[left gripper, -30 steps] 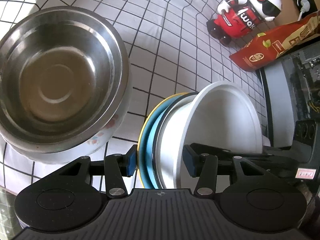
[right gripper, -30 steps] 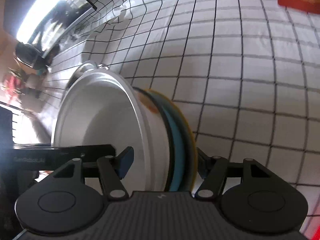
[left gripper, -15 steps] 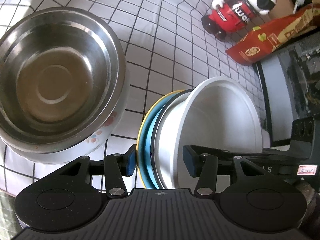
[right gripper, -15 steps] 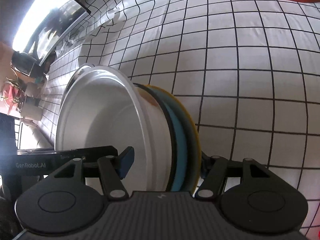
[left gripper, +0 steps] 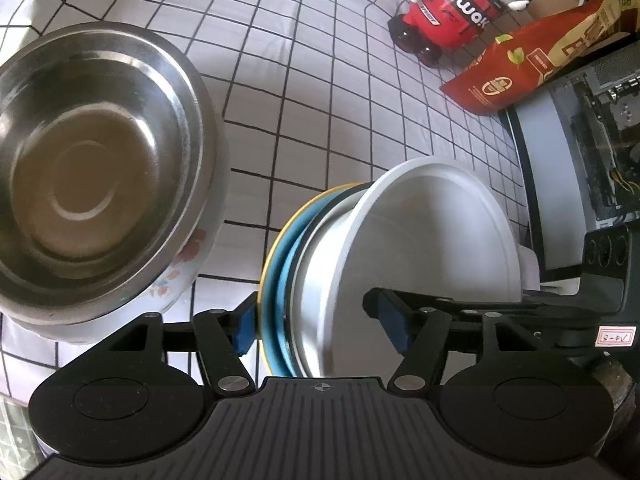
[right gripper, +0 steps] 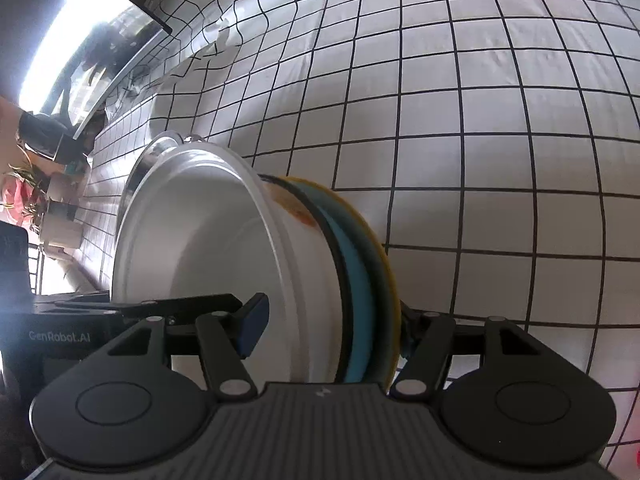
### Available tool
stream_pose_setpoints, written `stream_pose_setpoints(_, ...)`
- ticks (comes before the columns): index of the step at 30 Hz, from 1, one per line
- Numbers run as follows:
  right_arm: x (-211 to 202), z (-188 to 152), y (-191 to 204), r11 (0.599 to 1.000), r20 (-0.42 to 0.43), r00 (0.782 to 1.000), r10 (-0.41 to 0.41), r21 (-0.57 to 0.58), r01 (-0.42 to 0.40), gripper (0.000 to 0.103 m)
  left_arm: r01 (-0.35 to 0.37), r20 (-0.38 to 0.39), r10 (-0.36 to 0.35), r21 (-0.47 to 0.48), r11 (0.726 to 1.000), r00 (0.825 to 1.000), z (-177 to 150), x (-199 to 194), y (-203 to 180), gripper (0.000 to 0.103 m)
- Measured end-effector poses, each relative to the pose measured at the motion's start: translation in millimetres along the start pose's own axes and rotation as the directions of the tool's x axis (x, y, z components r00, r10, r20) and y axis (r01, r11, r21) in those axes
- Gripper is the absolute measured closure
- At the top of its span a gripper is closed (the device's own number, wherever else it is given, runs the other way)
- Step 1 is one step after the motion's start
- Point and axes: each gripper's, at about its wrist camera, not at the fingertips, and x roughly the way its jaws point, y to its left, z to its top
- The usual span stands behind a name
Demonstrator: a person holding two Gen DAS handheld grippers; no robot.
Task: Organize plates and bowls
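A stack of a white bowl point(left gripper: 432, 232) on a blue plate point(left gripper: 282, 252) and a yellow plate point(left gripper: 268, 248) is held on edge between both grippers. My left gripper point(left gripper: 320, 326) is shut on one side of the stack; its outer pad point(left gripper: 244, 328) is behind the yellow plate, the other inside the bowl. My right gripper point(right gripper: 328, 328) is shut on the opposite side of the same stack point(right gripper: 248, 264). A steel bowl point(left gripper: 92, 172) nested in a white floral bowl point(left gripper: 176, 276) stands to the left on the checked cloth.
A red and white toy figure point(left gripper: 460, 8) and a red snack bag point(left gripper: 532, 64) lie at the far right of the cloth point(right gripper: 480, 120). A dark computer case point(left gripper: 592, 128) stands at the right edge. A window and potted plants point(right gripper: 36, 184) are beyond the table.
The held stack has drifted slightly, with the steel bowl and toy shifting in the left view. Both grips stay the same.
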Motion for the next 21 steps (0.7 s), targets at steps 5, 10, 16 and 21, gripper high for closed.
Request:
stream_pose_setpoints(5, 0.4, 0.5, -1.1, 1.0, -0.008, 1.0, -0.004, 0.004, 0.004, 0.04, -0.01, -0.004, 0.01, 0.02, 1.0, 1.0, -0.2, 4.6, -4.0, 0.032)
stream_pose_setpoints(10, 1.8, -0.5, -4.5, 1.0, -0.026, 1.0, 0.017, 0.013, -0.016, 0.041, -0.005, 0.007, 0.005, 0.026, 1.0, 1.0, -2.2, 4.3, -2.3, 0.032)
stream_pose_setpoints(16, 1.5, -2.7, -5.3, 1.0, -0.038, 0.999, 0.012, 0.019, -0.011, 0.043, -0.023, -0.007, 0.023, 0.03, 0.999, 1.0, -3.8, 4.9, -6.6, 0.032)
stream_pose_setpoints(21, -2.9, -5.7, -6.7, 1.0, -0.064, 0.998, -0.001, 0.02, 0.002, 0.042, -0.005, -0.034, 0.007, 0.037, 0.999, 0.999, -4.8, 6.8, -6.3, 0.033)
